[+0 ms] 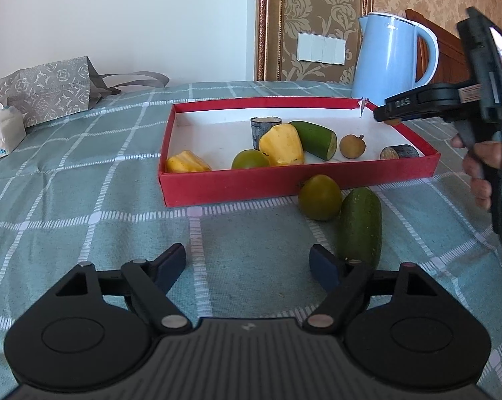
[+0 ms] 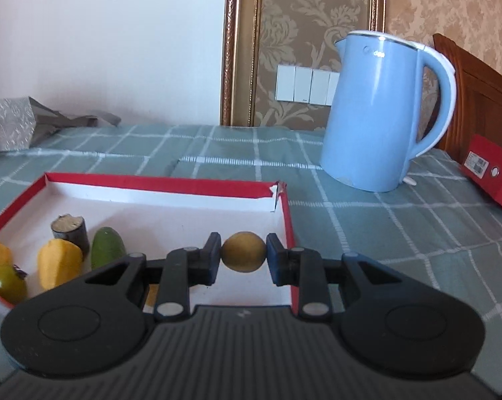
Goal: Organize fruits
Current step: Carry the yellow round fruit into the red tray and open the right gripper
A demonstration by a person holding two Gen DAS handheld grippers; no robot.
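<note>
Red tray (image 1: 284,185) holds seven pieces; two more lie on the cloth (image 1: 84,233) before it; left gripper (image 1: 247,263) gapes empty; right gripper (image 2: 244,253) clamps a longan (image 2: 243,251) over the tray; kettle (image 1: 389,56) behind.

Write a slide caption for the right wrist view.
Right gripper holds a small brown fruit above the red tray.

Kettle (image 1: 389,56) behind the tray (image 1: 284,183); cucumber (image 1: 360,226) before it.
</note>
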